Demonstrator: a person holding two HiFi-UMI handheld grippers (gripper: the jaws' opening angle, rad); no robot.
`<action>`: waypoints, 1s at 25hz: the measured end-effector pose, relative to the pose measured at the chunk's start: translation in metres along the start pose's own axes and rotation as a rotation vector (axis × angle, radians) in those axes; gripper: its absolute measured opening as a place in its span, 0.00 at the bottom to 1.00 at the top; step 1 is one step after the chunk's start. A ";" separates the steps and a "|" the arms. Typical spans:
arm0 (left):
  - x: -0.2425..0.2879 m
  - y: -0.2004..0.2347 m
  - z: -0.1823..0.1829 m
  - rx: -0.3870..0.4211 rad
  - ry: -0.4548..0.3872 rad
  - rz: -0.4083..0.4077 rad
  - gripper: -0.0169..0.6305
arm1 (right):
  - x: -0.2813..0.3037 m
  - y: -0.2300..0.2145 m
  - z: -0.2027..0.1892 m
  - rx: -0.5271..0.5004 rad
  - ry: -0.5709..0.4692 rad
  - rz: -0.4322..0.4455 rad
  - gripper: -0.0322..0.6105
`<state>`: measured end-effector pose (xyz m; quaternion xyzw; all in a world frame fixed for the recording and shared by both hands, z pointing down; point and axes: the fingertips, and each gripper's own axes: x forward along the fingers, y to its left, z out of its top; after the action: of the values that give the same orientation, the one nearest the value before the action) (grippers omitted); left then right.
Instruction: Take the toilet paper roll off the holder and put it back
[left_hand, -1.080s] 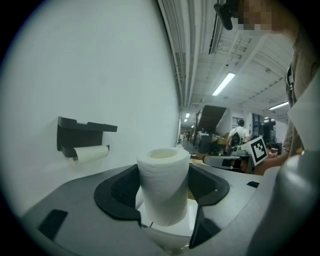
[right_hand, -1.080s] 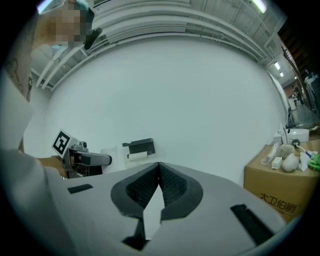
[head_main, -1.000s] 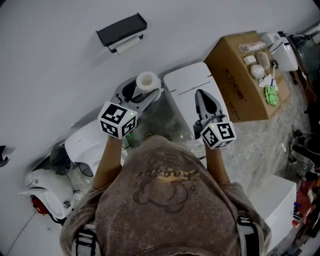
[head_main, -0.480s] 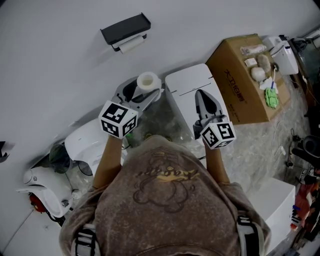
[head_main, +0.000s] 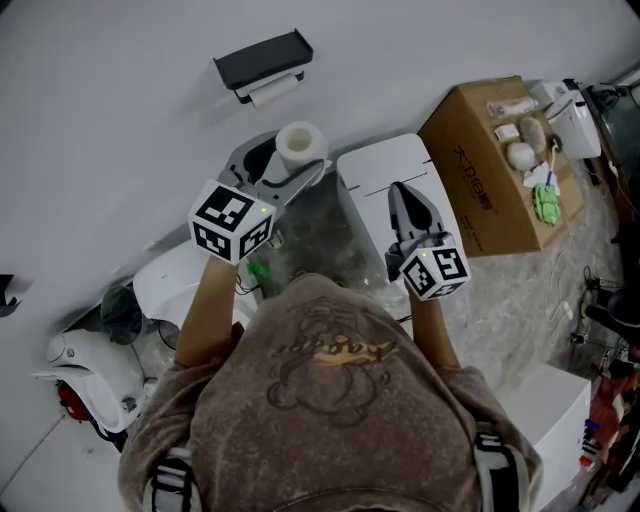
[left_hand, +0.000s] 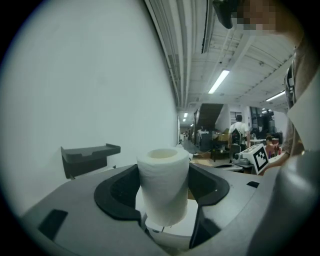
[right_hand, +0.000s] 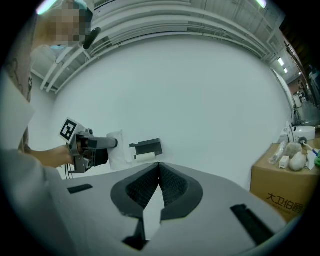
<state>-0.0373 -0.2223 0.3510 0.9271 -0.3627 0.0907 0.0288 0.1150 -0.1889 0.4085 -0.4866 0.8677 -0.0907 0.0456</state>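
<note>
White wall bearing the holder (head_main: 262, 60) is seen at the upper left of the head view, and the toilet paper roll (head_main: 300, 143), clamped upright in the left claw (head_main: 288, 168) apart from it, could be crushed or dropped if misaligned there, while the right claw (head_main: 405, 195) is pressed together, empty.

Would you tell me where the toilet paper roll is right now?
The toilet paper roll stands upright, clamped in the left gripper, at the head view's upper middle, just below the black wall holder and off it.

The left hand-held gripper (head_main: 293, 166) has raised the toilet paper roll (head_main: 300, 142) slightly.
</note>
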 end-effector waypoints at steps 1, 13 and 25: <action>0.000 0.004 0.007 0.007 -0.006 0.003 0.50 | 0.001 0.001 0.000 0.001 0.001 0.003 0.05; -0.010 0.089 0.102 0.113 -0.074 0.117 0.50 | 0.006 0.007 0.001 0.010 0.003 0.017 0.05; -0.007 0.175 0.133 0.092 -0.090 0.243 0.50 | 0.019 0.006 -0.003 0.011 0.013 0.034 0.05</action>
<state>-0.1410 -0.3624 0.2173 0.8798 -0.4685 0.0684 -0.0411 0.0998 -0.2017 0.4103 -0.4708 0.8757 -0.0980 0.0443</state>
